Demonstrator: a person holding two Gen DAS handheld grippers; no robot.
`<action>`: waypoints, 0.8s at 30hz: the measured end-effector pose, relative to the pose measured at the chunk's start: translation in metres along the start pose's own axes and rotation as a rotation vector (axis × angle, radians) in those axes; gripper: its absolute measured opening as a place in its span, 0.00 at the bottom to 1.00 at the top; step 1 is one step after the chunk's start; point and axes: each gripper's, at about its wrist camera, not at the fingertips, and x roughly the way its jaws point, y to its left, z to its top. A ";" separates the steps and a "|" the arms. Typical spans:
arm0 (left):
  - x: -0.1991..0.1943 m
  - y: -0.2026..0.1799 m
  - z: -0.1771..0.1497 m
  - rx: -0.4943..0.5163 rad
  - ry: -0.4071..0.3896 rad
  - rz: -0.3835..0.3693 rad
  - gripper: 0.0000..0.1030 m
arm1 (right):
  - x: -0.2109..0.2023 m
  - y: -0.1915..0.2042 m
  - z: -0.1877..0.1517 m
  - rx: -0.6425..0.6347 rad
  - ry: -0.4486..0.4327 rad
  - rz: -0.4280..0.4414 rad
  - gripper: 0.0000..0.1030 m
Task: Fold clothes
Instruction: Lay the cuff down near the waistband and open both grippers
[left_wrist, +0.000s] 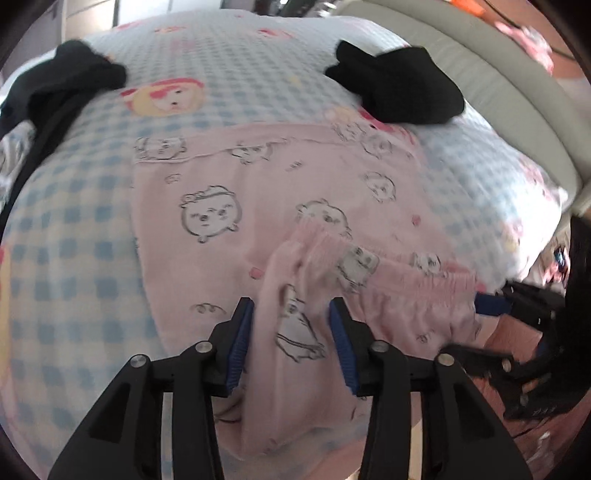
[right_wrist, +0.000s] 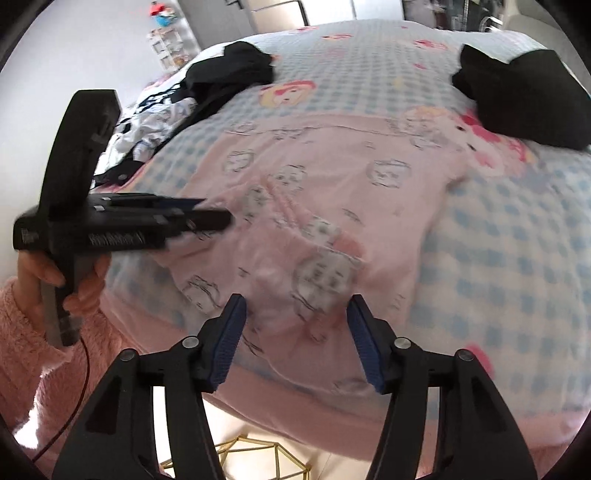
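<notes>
A pink pyjama garment (left_wrist: 258, 192) with cartoon faces lies spread on the bed, also seen in the right wrist view (right_wrist: 332, 177). Its gathered waistband (left_wrist: 424, 280) is bunched and raised toward the near edge. My left gripper (left_wrist: 291, 332) has a raised fold of this pink cloth between its blue pads, which close on it. From the side it shows as the left gripper (right_wrist: 218, 219), held by a hand in a pink sleeve (right_wrist: 22, 350). My right gripper (right_wrist: 295, 332) stands open over the bunched cloth with its pads clear of it. One of its fingertips (left_wrist: 493, 305) sits at the waistband's end.
The bed (left_wrist: 74, 258) has a blue checked cover with cartoon prints. A folded black garment (left_wrist: 402, 88) lies at the far right, a loose dark pile (left_wrist: 66, 85) at the far left. A beige padded edge (left_wrist: 498, 92) borders the right side. A gold wire basket (right_wrist: 240, 454) stands on the floor below.
</notes>
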 end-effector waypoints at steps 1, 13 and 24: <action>-0.001 -0.001 -0.002 0.001 0.002 -0.001 0.13 | 0.003 0.001 0.003 0.004 0.002 0.010 0.30; -0.065 0.018 0.042 -0.081 -0.243 -0.007 0.05 | -0.010 0.002 0.077 -0.046 -0.113 -0.041 0.11; 0.006 0.084 0.104 -0.236 -0.157 0.053 0.07 | 0.053 -0.030 0.172 -0.002 -0.110 -0.135 0.12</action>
